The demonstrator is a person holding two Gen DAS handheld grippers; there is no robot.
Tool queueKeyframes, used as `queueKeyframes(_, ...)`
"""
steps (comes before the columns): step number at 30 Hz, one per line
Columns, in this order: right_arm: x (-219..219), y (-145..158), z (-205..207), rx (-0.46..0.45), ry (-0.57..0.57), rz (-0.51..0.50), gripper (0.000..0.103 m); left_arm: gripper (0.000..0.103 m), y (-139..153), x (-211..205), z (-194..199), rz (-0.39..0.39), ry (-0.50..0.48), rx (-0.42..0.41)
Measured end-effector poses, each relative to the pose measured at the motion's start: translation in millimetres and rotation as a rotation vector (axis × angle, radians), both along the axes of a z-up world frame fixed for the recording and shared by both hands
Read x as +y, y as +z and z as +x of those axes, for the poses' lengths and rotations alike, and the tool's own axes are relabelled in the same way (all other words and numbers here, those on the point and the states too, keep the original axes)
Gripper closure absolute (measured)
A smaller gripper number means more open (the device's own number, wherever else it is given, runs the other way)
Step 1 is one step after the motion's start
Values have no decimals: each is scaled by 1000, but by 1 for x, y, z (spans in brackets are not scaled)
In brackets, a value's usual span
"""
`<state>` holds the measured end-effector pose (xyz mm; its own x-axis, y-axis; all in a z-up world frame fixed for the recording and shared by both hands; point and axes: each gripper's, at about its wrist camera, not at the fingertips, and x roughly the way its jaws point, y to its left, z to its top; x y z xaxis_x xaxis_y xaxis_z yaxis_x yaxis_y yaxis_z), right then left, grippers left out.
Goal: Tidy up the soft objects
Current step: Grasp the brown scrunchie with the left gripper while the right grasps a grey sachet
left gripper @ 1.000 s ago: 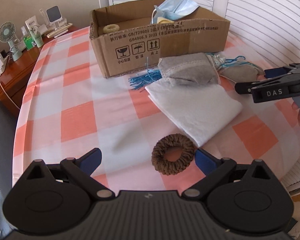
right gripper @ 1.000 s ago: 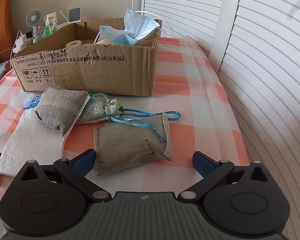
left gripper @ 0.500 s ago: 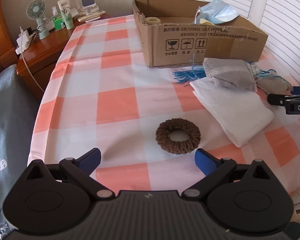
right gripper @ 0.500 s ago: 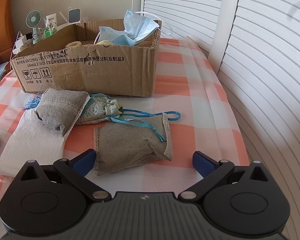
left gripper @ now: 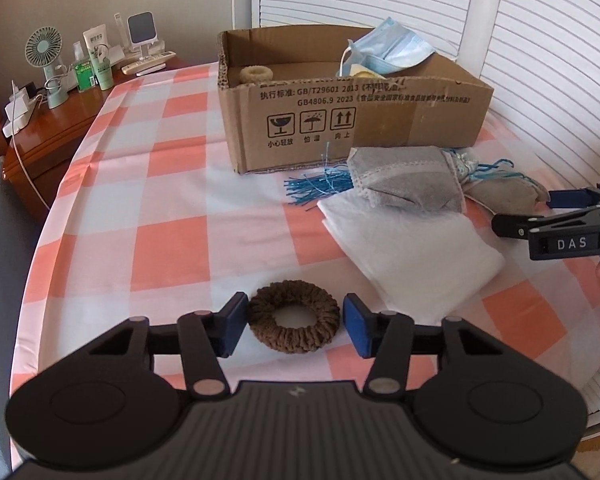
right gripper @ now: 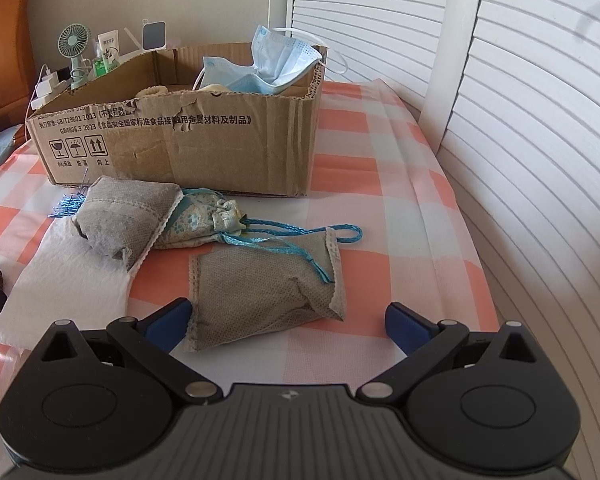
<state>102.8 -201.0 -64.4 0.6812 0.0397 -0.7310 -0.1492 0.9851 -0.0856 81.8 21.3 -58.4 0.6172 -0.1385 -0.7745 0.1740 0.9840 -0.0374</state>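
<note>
A brown knitted hair ring lies on the checked tablecloth between the blue pads of my left gripper. Its jaws are closing around the ring; the left pad just meets the ring and the ring looks unsqueezed. My right gripper stands open low over the cloth, with a grey fabric pouch lying partly between its fingers; from the left wrist view it shows at the right edge. A second grey pouch, a blue patterned drawstring bag and a folded white cloth lie before the cardboard box.
The box holds blue face masks and a beige hair ring. Blue tassel threads lie by the box front. A wooden side table with a small fan and bottles stands at the far left. White slatted doors run along the right.
The left gripper has come in on the brown ring and its jaws have narrowed from wide open to either side of it. The right gripper has stayed put.
</note>
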Motion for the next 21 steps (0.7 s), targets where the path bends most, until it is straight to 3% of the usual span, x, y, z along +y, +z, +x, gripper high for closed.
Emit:
queueKeyframes(12, 11, -2, 13, -35, 171, 5, 0, 52, 0, -3, 2, 4, 1, -3)
queueKeyframes(17, 12, 3, 11, -41, 167, 6, 23, 52, 0, -3, 1, 2, 0, -2)
queueKeyframes(21, 12, 5, 6, -48, 152, -2, 30, 53, 0, -3, -3, 3, -3, -2)
